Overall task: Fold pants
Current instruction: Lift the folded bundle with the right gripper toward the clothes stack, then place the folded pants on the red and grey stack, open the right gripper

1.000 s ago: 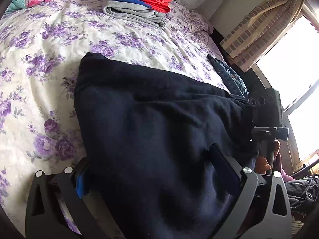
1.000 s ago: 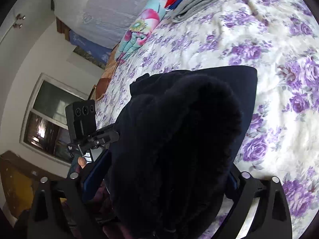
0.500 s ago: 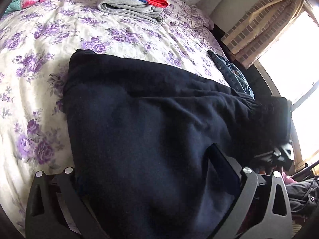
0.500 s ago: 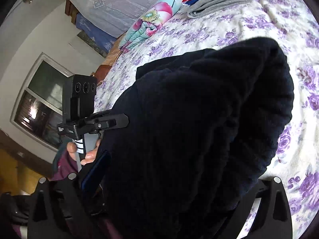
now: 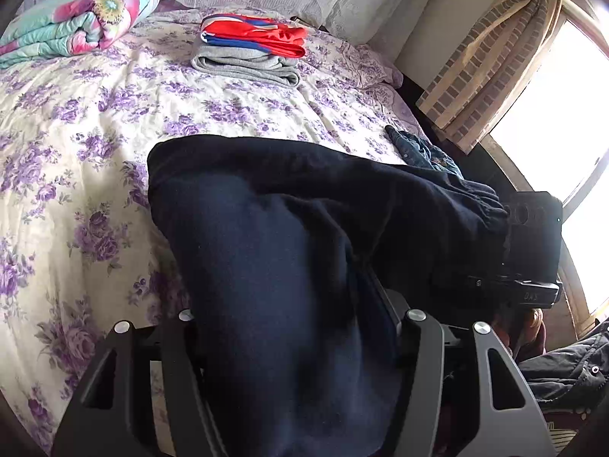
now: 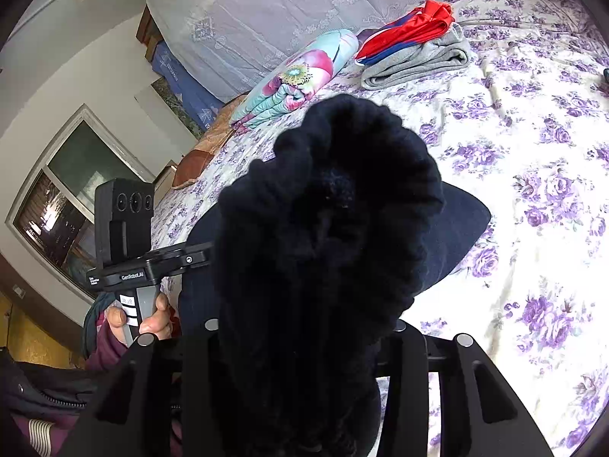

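Pants: dark navy pants [image 5: 289, 236] fill the middle and lower centre of the left wrist view, spread over the floral bedspread [image 5: 76, 144]; their far folded edge runs across mid-frame, the left corner at centre left
Left gripper: left gripper [image 5: 293, 342] at the bottom of its own view, both arms pressed in against a thick fold of the pants, clamped on the cloth
Right gripper: right gripper [image 6: 304, 346] at the bottom of its view, closed on a bunched, gathered end of the pants [image 6: 331, 221] that rises up the centre of the frame
Open bedspread: bare floral cover to the left and above the pants in the left wrist view; in the right wrist view the whole right half is bare
Folded pile: red and grey folded clothes [image 5: 251, 49] at upper centre, well apart from the pants
Quilt: rolled floral quilt [image 5: 72, 19] at upper left
Bed edge: jeans [image 5: 426, 148] lie at the right edge of the bed, just beside the pants, below the curtain [image 5: 495, 57]
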Demonstrator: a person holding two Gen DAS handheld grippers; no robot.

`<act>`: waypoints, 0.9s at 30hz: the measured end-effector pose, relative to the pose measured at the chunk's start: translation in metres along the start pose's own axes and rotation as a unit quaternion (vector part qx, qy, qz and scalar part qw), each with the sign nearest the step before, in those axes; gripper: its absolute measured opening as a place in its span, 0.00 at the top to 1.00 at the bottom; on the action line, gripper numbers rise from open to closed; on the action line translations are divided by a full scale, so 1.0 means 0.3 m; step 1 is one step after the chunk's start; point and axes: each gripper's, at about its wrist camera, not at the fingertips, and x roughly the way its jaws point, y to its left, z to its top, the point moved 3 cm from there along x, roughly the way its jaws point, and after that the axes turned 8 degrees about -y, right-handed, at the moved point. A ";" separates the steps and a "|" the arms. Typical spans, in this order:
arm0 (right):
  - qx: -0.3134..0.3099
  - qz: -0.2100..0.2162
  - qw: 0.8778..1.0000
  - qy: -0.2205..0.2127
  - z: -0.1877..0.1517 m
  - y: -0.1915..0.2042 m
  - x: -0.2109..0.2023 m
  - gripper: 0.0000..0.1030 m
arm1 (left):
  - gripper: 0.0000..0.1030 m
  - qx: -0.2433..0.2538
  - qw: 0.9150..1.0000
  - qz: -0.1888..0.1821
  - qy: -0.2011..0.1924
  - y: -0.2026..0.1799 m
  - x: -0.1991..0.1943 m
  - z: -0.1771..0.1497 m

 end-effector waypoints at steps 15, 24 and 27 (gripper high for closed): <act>-0.013 0.015 0.999 -0.049 0.483 -0.058 -0.015 0.60 | 0.47 0.010 0.999 -0.029 -0.044 -0.068 0.113 0.464; -0.058 -0.024 0.991 -0.121 1.270 -0.155 0.170 0.60 | 0.45 0.048 0.992 0.016 -0.116 -0.019 0.319 1.205; -0.062 -0.049 0.988 -0.131 1.449 -0.236 0.292 0.60 | 0.43 0.016 0.991 0.027 -0.127 0.086 0.440 1.392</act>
